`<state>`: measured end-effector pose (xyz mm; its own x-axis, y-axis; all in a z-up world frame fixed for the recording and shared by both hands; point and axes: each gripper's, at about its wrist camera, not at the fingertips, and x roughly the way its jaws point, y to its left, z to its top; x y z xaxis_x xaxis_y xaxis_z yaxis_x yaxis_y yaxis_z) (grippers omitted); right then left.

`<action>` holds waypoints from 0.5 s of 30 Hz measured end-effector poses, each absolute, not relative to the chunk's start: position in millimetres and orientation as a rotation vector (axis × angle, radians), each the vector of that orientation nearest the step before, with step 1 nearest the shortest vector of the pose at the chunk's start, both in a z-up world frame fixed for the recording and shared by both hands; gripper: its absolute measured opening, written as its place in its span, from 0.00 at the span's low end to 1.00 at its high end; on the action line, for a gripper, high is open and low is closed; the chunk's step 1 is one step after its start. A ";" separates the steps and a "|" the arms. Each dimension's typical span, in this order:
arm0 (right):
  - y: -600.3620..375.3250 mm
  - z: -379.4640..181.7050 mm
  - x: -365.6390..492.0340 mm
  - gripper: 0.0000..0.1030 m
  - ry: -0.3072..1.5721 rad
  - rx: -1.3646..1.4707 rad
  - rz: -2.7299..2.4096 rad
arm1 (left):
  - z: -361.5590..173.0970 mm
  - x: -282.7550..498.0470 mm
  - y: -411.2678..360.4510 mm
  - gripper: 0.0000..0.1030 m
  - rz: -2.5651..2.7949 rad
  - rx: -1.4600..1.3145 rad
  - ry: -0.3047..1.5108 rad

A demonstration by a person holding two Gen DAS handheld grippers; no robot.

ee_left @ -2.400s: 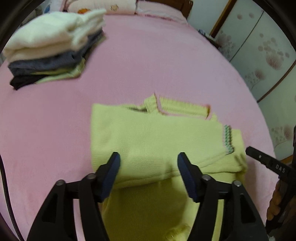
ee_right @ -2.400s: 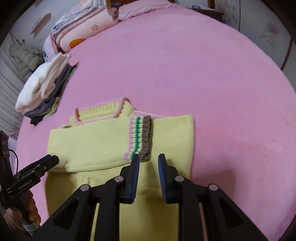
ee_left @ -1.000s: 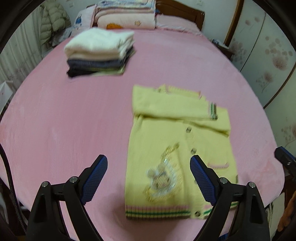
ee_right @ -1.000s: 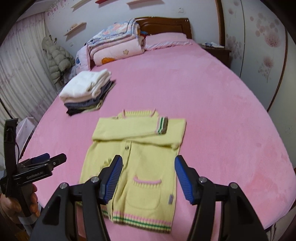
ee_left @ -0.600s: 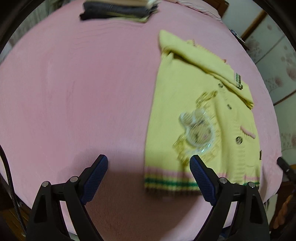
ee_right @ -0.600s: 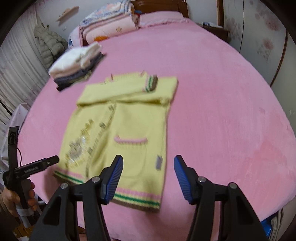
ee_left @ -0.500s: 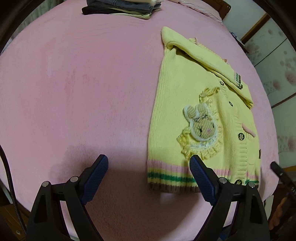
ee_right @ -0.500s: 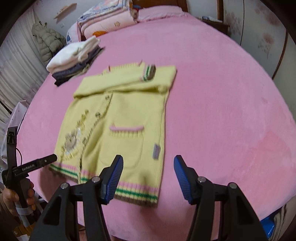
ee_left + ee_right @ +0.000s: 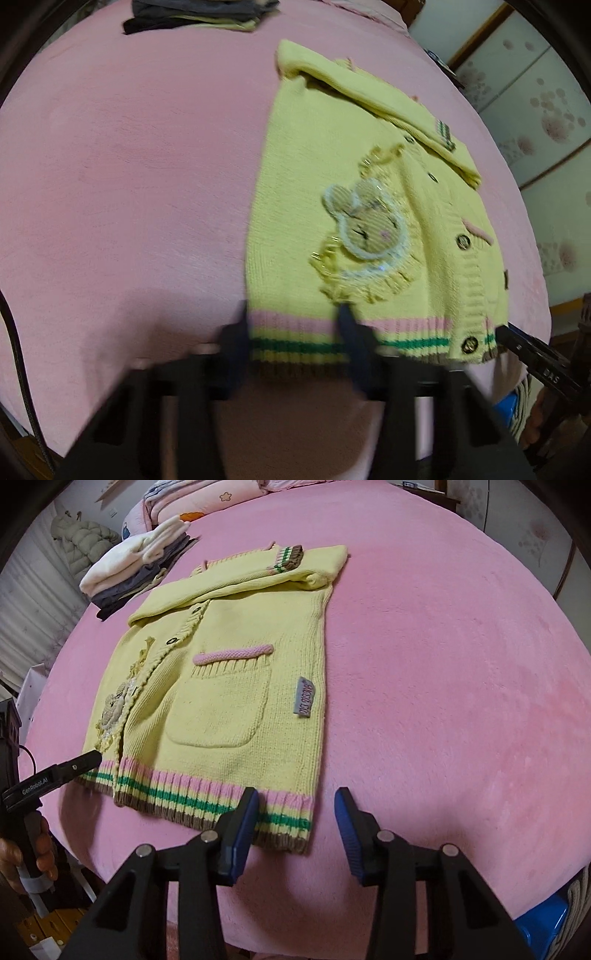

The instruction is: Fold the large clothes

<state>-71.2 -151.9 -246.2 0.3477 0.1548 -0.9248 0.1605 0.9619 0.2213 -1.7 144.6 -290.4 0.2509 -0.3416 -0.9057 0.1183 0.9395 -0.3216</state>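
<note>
Cardigan: the yellow cardigan (image 9: 236,672) lies front-up on the pink bed (image 9: 443,635), its sleeves folded across the chest; the striped hem (image 9: 207,805) sits nearest the bed's front edge, probably so both tongs can lift it toward the collar.
Left tongs: the left tongs (image 9: 291,343) straddle the hem's left corner, motion-blurred; the jaws are closing with the ribbing between them, and a finished clamp cannot be told from the blur.
Right tongs: the right tongs (image 9: 295,812) are closing around the hem's right corner; the left pad lies over the stripes, the right pad over bare blanket beside the edge, so nothing is pinched yet.
Surroundings: a stack of folded clothes (image 9: 136,568) lies well apart, near the pillows (image 9: 192,494).
Change: a second ago both tongs hung high and spread, with the whole cardigan in view; now they have dropped to the hem and narrowed.
Judgement: the bottom-to-top fold looks about to start.
</note>
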 end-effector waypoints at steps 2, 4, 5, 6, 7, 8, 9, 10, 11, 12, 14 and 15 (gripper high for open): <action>-150.2 -249.3 -68.8 0.12 1.241 0.323 0.040 | -287.2 -2.9 139.6 0.09 -0.343 -0.169 1.295; -149.1 -247.1 -66.2 0.10 1.251 0.319 0.040 | -278.2 -1.6 136.0 0.08 -0.345 -0.134 1.293; -149.1 -242.8 -65.6 0.09 1.250 0.314 0.037 | -273.1 -0.4 136.8 0.08 -0.343 -0.133 1.290; -150.3 -236.1 -66.1 0.09 1.238 0.308 0.030 | -266.8 0.9 139.4 0.08 -0.340 -0.135 1.284; -152.2 -229.5 -67.1 0.09 1.224 0.302 0.023 | -260.5 3.0 141.1 0.08 -0.341 -0.137 1.275; -155.4 -222.3 -68.4 0.09 1.210 0.297 0.015 | -254.6 5.7 142.5 0.08 -0.339 -0.132 1.264; -158.3 -218.7 -68.5 0.09 1.205 0.296 0.008 | -250.3 6.4 146.4 0.08 -0.334 -0.123 1.258; -163.0 -215.0 -69.7 0.09 1.200 0.296 -0.005 | -248.3 7.6 150.1 0.08 -0.330 -0.115 1.257; -167.1 -214.6 -70.7 0.09 1.199 0.300 -0.010 | -249.8 8.5 153.4 0.08 -0.327 -0.107 1.263; -169.6 -216.4 -71.5 0.09 1.203 0.305 -0.008 | -252.5 7.9 156.5 0.08 -0.325 -0.098 1.272; -170.5 -226.9 -71.5 0.09 1.230 0.308 -0.007 | -267.6 9.0 157.9 0.08 -0.320 -0.081 1.310; -168.7 -234.3 -70.9 0.09 1.252 0.306 -0.006 | -275.3 7.7 158.3 0.08 -0.316 -0.075 1.322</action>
